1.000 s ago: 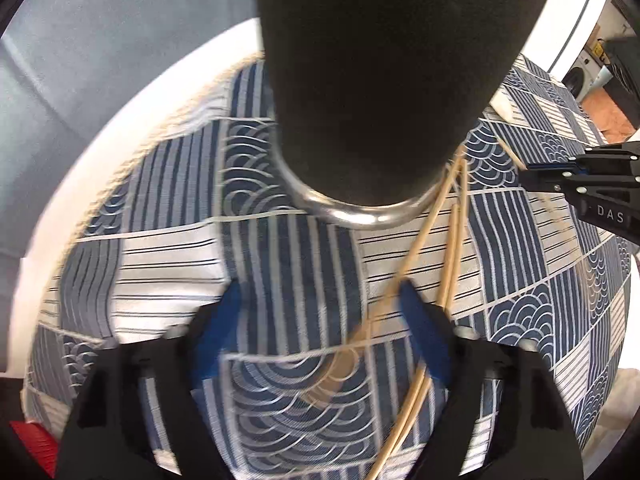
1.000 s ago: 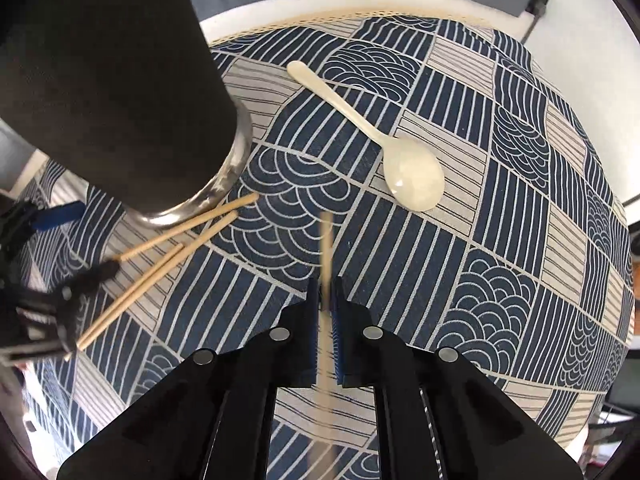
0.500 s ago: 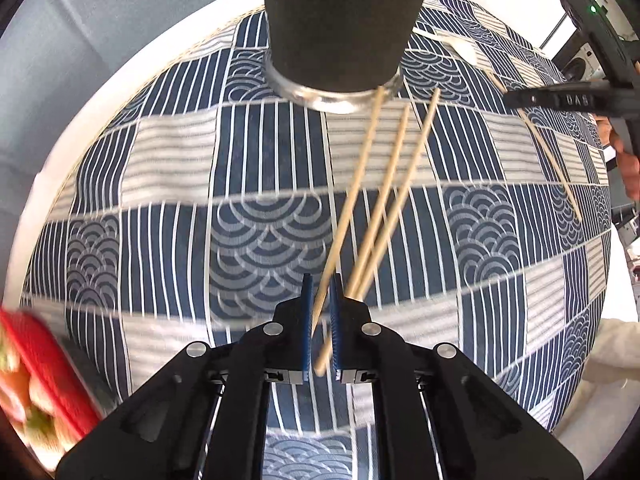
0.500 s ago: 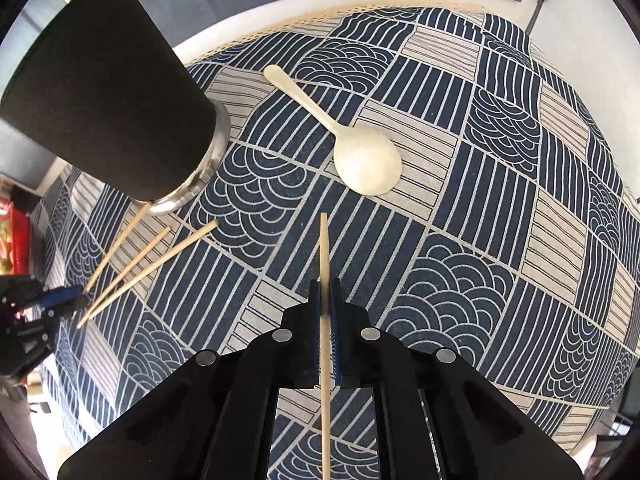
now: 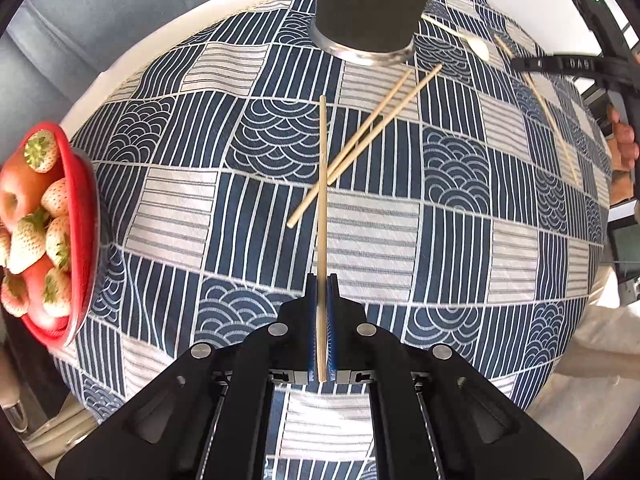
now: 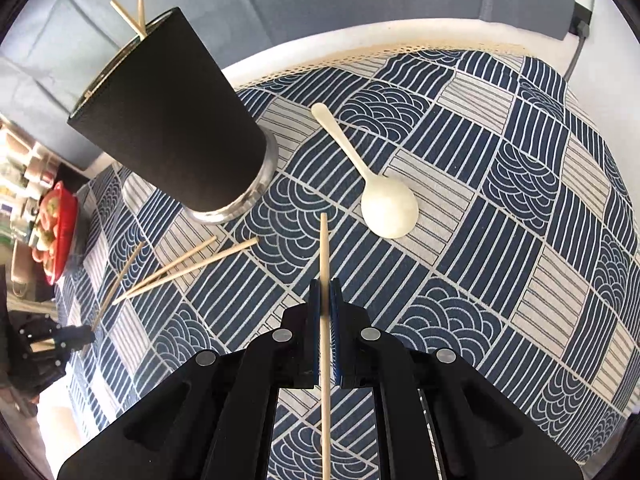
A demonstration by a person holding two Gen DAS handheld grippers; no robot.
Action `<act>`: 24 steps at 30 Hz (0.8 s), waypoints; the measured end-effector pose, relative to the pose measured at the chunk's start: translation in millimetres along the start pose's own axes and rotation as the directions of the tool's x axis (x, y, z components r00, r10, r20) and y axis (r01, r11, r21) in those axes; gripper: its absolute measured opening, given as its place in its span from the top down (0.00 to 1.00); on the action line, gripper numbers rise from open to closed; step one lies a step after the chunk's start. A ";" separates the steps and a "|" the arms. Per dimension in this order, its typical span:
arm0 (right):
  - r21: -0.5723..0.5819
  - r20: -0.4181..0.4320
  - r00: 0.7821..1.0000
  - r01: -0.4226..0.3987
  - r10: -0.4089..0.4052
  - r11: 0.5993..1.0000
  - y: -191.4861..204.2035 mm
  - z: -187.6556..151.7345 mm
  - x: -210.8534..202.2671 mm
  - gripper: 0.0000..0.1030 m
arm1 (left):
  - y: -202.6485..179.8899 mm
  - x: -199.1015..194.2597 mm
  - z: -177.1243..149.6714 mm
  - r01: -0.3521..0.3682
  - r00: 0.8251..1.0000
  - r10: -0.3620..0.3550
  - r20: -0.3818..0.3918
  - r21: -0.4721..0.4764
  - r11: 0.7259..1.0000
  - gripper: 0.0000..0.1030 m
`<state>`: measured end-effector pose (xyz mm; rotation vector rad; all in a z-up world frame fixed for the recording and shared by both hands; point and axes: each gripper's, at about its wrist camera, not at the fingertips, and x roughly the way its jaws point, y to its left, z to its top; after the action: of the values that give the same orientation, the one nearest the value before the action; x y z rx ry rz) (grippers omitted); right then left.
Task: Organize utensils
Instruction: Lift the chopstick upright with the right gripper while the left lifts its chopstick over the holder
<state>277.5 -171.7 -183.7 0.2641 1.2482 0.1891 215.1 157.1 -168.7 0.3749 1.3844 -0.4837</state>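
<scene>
My left gripper (image 5: 321, 284) is shut on a wooden chopstick (image 5: 322, 184) and holds it above the patterned cloth, pointing toward the black cup (image 5: 370, 4). Two more chopsticks (image 5: 372, 128) lie crossed on the cloth in front of the cup. My right gripper (image 6: 325, 288) is shut on another chopstick (image 6: 323, 256), raised over the cloth. The black cup (image 6: 168, 120) stands at the left of the right wrist view with two chopsticks (image 6: 134, 18) sticking out of it. A white spoon (image 6: 380, 196) lies to the right of the cup. The loose chopsticks (image 6: 188, 266) show there too.
A red bowl of strawberries and apples (image 5: 44, 216) sits at the table's left edge. The blue and white patterned cloth (image 5: 460, 216) covers the round table. The right gripper and the hand holding it (image 5: 580, 68) show at the far right of the left wrist view.
My left gripper closed on a chopstick and lifted it back from the cup. My right gripper rose and pulled back with its chopstick. The cup now looks farther away in both views.
</scene>
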 end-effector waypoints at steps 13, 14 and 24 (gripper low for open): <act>-0.129 0.090 0.994 -0.055 0.067 0.990 -24.0 21.7 -44.1 0.96 | -21.6 -22.3 -25.7 -0.115 0.986 0.119 -0.117 0.041 0.992 0.95; -0.141 0.097 0.993 -0.058 0.072 0.988 -25.6 23.8 -47.7 0.96 | -22.7 -26.0 -24.6 -0.123 0.986 0.126 -0.114 0.033 0.992 0.95; -0.256 0.165 0.978 -0.087 0.132 0.963 -33.1 50.3 -80.8 0.96 | -43.5 -63.4 -4.4 -0.226 0.973 0.223 -0.065 -0.042 0.973 0.95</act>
<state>300.4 -231.0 -105.5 0.1304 1.0187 0.4053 180.9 129.3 -105.6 0.5025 1.3898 -0.2535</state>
